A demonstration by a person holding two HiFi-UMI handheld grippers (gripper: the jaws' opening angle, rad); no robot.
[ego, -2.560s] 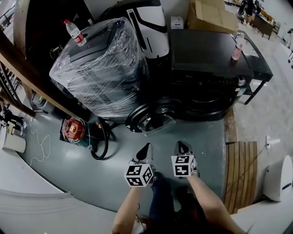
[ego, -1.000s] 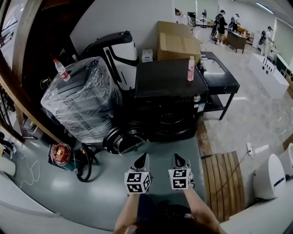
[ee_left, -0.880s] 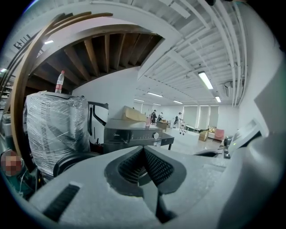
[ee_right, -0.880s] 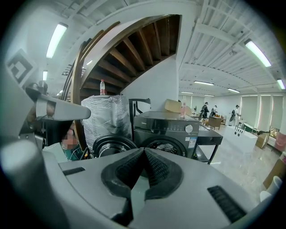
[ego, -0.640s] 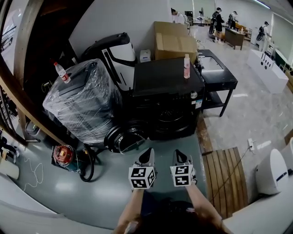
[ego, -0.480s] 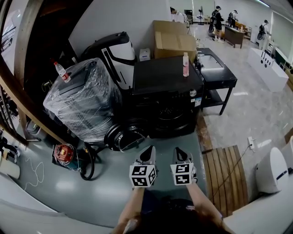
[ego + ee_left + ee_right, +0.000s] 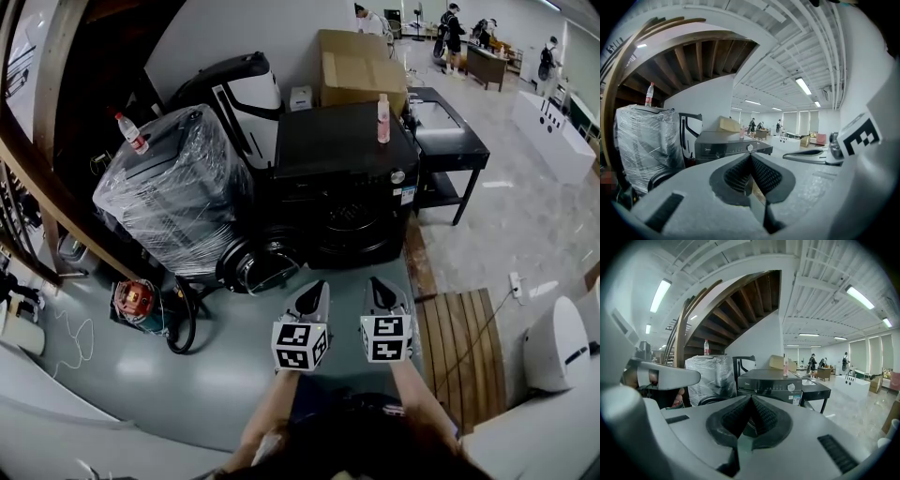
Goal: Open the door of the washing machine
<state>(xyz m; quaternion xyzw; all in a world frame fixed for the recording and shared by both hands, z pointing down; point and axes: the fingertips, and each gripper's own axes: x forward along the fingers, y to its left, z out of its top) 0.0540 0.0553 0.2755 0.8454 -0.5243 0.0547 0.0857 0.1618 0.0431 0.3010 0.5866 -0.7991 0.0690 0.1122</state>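
The black front-loading washing machine point(image 7: 345, 159) stands against the wall. Its round glass door point(image 7: 255, 269) hangs swung out to the left, and the dark drum opening point(image 7: 352, 220) is uncovered. My left gripper point(image 7: 316, 291) and right gripper point(image 7: 377, 285) hover side by side above the grey floor, a short way in front of the machine and touching nothing. Both point at it with nothing between their pads. In the left gripper view the jaws point(image 7: 750, 155) meet at the tip, with the washing machine point(image 7: 726, 146) beyond. In the right gripper view the jaws point(image 7: 751, 397) are likewise shut before the washing machine point(image 7: 769, 380).
A plastic-wrapped appliance point(image 7: 173, 187) with a water bottle point(image 7: 131, 131) on top stands left of the washer. A pink bottle point(image 7: 382, 105) sits on the washer top. A cardboard box point(image 7: 361, 56), a black table point(image 7: 450, 141), a red device point(image 7: 136, 300), a hose point(image 7: 183, 319) and wooden slats point(image 7: 469, 347) surround it.
Both grippers have risen a little and edged toward the washer, still side by side with jaws shut. The head view has shifted slightly. The door hangs open as before.
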